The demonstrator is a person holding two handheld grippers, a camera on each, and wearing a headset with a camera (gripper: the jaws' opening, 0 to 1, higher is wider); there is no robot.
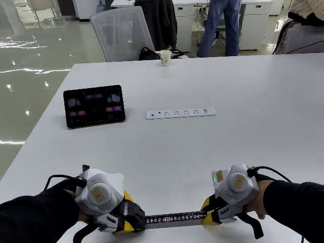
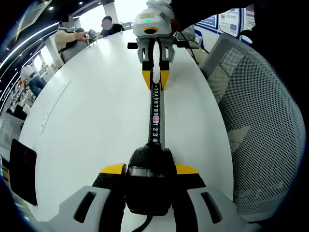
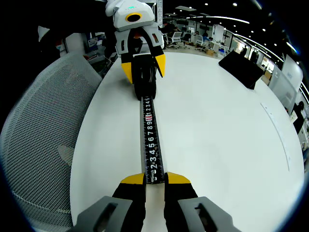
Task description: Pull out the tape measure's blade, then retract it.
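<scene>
White table (image 1: 202,152), near edge: my left gripper (image 2: 145,170) clamps the tape measure's case (image 2: 148,186), my right gripper (image 3: 154,179) pinches the blade (image 3: 149,140) by its end; I judge a straight, level rightward pull avoids kinking.

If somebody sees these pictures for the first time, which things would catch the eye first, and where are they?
The tape measure's blade draws the eye first: it stretches along the near edge of the white table, from the black case clamped in the left gripper to the right gripper, which pinches its end. Farther back lie a dark tablet on the left and a white power strip near the middle.
</scene>
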